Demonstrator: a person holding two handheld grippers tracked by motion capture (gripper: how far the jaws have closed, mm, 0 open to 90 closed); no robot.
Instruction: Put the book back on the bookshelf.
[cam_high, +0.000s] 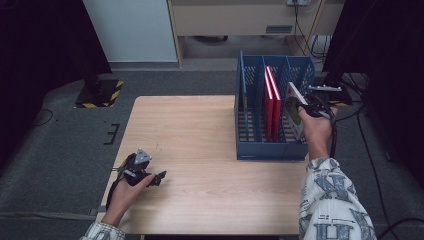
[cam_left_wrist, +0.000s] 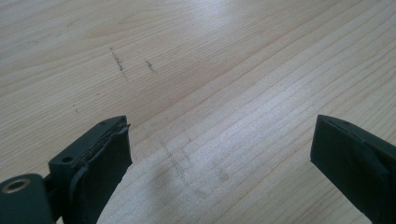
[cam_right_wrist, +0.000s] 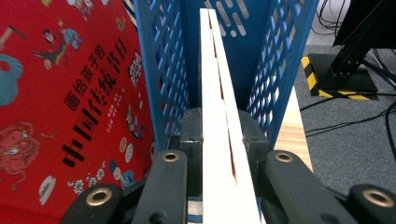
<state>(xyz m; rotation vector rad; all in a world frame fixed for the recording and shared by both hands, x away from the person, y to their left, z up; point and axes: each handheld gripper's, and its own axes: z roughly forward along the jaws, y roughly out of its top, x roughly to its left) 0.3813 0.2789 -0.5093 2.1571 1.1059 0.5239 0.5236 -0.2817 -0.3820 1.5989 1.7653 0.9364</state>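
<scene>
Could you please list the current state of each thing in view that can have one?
White book: upright, clamped on edge, partly lowered into the rack's rightmost slot.
Red book: standing upright in a middle slot.
Blue rack: upright on the table.
Right gripper: shut on the white book.
Left gripper: open, empty, above bare table.

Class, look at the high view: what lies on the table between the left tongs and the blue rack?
Nothing: bare wood runs from the left tongs to the blue rack, as the high view shows.
</scene>
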